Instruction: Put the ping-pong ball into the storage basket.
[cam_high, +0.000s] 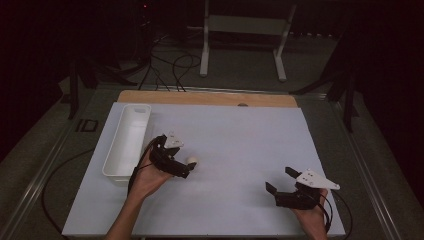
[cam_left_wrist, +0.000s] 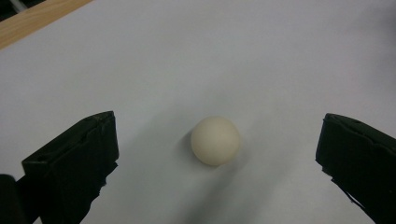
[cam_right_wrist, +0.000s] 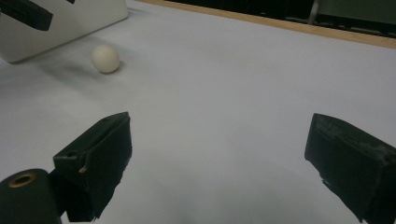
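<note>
Here we centre the open left claw (cam_left_wrist: 217, 163) on the table-tennis ball (cam_left_wrist: 215, 140), closing gently; the right claw (cam_right_wrist: 217, 163) idles open.

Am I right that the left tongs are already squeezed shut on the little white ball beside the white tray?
Not quite. The left tongs are open: the left gripper view shows the white ball lying on the table between the two jaws, touching neither. The rest holds: the ball does lie beside the white tray.
</note>
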